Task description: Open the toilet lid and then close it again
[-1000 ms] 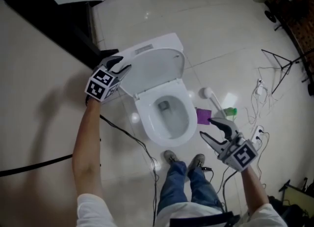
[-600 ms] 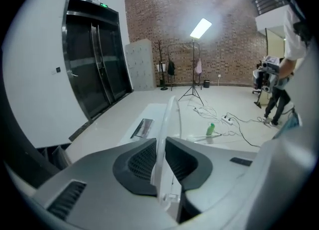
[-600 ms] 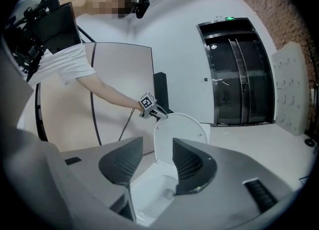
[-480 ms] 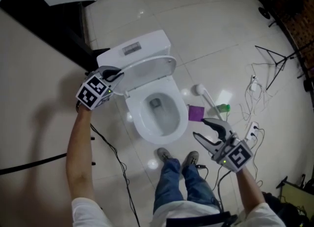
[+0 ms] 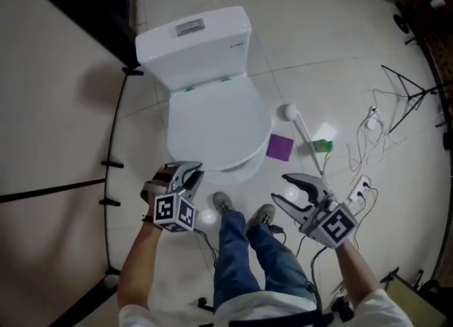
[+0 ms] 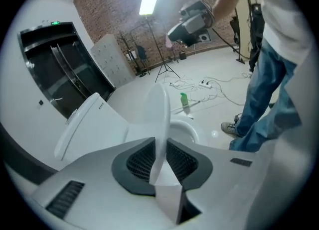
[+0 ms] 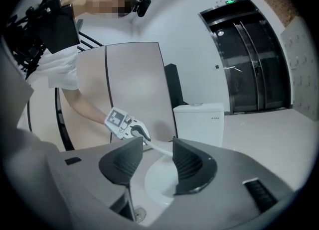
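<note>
1. Head view: The toilet lid [image 5: 216, 124] is lying low over the bowl [image 5: 239, 171], in front of the white tank [image 5: 192, 39]. Whether it is fully seated I cannot tell from here. The left gripper [image 5: 190, 172] is reaching to the lid's front left rim. The right gripper [image 5: 279, 188] is hovering well apart from the bowl, over the floor [image 5: 318, 49] beside the person's jeans [image 5: 258, 262], with its jaws spread. A purple square [image 5: 279, 147], a green bottle [image 5: 325, 146] and a white brush [image 5: 288, 112] are lying on the floor right of the bowl.

2. Left gripper view: The lid is showing edge-on as a thin white blade running up between the two dark ribbed pads [image 6: 142, 157]. The jaws have just been opening a little, yet both pads are pressing on the rim, so this gripper is clamping the lid. The bowl is peeking out just right of the blade. The tank is sitting to the left and the jeans are standing at the right.

3. Right gripper view: The jaws are standing apart and gripping nothing; the bowl is only showing beyond the gap. Past them the left gripper is holding the lid's rim, a narrow white strip running from it above the bowl. The tank is standing behind, beside a dark door [image 7: 251, 59].
</note>
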`<state>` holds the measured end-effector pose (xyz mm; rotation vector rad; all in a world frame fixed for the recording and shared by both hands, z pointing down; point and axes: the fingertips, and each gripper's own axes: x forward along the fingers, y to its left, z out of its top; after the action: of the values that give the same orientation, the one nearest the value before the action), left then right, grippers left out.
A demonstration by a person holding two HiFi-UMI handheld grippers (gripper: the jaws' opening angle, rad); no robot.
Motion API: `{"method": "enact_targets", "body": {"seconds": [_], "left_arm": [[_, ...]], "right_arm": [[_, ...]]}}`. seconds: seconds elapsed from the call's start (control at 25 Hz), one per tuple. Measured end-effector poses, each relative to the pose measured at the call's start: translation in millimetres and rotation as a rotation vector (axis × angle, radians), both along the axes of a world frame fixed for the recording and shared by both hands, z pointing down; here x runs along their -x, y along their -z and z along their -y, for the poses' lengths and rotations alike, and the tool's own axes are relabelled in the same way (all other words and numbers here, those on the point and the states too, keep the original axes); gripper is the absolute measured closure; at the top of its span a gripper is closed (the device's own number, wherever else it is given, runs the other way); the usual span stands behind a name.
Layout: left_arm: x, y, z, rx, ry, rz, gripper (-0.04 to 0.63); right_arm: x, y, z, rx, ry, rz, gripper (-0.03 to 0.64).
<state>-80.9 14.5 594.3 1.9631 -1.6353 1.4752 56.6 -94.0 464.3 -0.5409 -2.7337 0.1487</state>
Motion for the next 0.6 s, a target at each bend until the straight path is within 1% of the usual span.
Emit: {"method": "enact_targets", "body": {"seconds": [0.08, 0.12, 0.16, 0.24, 0.36, 0.44, 0.6], "left_arm": [[-21.7, -36.8, -11.0, 0.001, -0.001, 0.074, 0.535], [-30.8, -54.4, -15.1, 0.0, 0.004, 0.095, 0.533], [-38.8, -71.7, -18.6, 0.001, 0.011, 0.104, 0.53], [-50.9, -106.2, -23.6, 0.014, 0.031, 0.098, 0.521], [-61.5, -156.6, -26.6, 0.052, 0.074, 0.041, 0.481], [-65.5, -182.1, -29.1, 0.087, 0.085, -0.011, 0.462], [-70.8, -221.6, -32.5, 0.164, 0.12, -0.174, 0.439]], "right_arm": [[-11.5, -30.2, -2.8, 0.011, 0.015, -0.035, 0.437], [-16.4, -45.3, -4.5, 0.014, 0.023, -0.05, 0.437], [-20.9, -59.5, -7.0, 0.014, 0.033, -0.063, 0.437], [-28.0, -84.8, -14.3, 0.008, 0.057, -0.082, 0.437], [-34.8, -116.9, -28.5, 0.005, 0.086, -0.108, 0.437], [-38.4, -132.3, -39.5, 0.005, 0.11, -0.128, 0.437], [-42.1, -150.3, -54.7, 0.015, 0.126, -0.153, 0.437]]}}
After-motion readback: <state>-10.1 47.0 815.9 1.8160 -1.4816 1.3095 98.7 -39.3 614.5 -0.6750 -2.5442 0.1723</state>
